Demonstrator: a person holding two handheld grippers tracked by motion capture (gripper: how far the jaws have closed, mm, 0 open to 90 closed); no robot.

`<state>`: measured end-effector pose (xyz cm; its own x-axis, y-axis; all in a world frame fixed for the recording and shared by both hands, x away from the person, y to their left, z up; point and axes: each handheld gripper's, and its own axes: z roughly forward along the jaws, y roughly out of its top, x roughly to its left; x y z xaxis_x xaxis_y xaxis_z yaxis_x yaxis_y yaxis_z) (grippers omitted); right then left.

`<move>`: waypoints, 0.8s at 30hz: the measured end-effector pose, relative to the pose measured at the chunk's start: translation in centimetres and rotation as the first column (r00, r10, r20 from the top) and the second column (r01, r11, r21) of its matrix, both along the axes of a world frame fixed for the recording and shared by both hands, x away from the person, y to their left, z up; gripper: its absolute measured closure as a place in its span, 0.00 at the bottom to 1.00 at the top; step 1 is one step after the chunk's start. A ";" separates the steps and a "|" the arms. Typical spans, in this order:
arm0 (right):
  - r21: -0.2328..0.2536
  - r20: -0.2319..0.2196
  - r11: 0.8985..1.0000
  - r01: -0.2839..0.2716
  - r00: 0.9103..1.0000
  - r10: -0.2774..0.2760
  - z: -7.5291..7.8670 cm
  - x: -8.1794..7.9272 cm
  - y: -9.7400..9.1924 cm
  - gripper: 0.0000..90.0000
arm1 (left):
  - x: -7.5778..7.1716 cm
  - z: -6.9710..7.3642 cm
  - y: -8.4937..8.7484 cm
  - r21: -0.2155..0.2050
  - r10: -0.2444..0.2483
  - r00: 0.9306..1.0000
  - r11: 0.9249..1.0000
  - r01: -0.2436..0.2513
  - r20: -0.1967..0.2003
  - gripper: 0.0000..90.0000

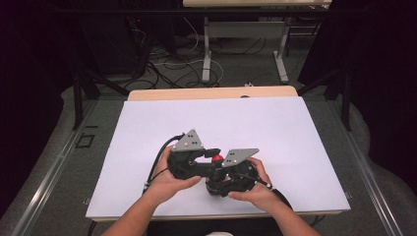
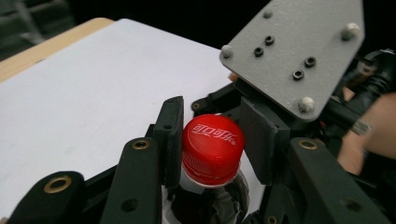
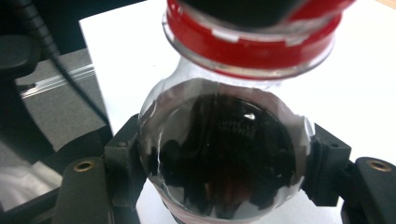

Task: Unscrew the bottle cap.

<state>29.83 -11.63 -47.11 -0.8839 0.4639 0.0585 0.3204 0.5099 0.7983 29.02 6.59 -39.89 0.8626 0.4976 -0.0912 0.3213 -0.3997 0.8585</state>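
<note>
A small clear bottle [image 3: 219, 140] of dark drink with a red cap [image 2: 212, 147] stands between both hands near the front of the white-covered table [image 1: 221, 118]. My left gripper [image 2: 213, 122] comes from the left, and its pads press on both sides of the red cap [image 1: 217, 158]. My right gripper [image 3: 225, 161] is shut on the bottle's rounded shoulder just under the cap [image 3: 252, 51]. In the high view the left gripper [image 1: 212, 156] and right gripper [image 1: 216, 186] meet over the bottle, which is mostly hidden by them.
The right gripper's grey plate [image 2: 294, 51] sits close behind the cap. Bare white table surface spreads to the left, right and far side of the hands. A wooden edge [image 1: 211, 92] borders the far side, and desk legs and cables [image 1: 206, 59] lie on the floor beyond.
</note>
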 end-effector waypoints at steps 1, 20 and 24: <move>0.003 0.019 1.000 0.011 1.000 -0.011 -0.1 0.1 0.0 0.33 | -0.3 0.0 -0.3 0.007 0.031 1.000 1.000 -0.031 0.001 0.69; 0.015 0.022 0.999 0.044 0.999 -0.045 0.2 0.2 -0.6 0.33 | -0.5 0.5 0.1 -0.035 0.083 0.997 0.996 -0.083 -0.003 0.53; 0.014 0.023 0.999 0.039 0.999 -0.039 0.2 0.2 -0.6 0.33 | -0.1 0.8 1.1 -0.050 0.022 0.999 0.998 -0.023 -0.030 0.46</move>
<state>30.04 -12.21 -46.96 -0.8662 0.4976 0.0446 0.3212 0.4863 0.8126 28.95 7.66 -39.08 0.8477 0.5111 -0.1423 0.3555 -0.3481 0.8674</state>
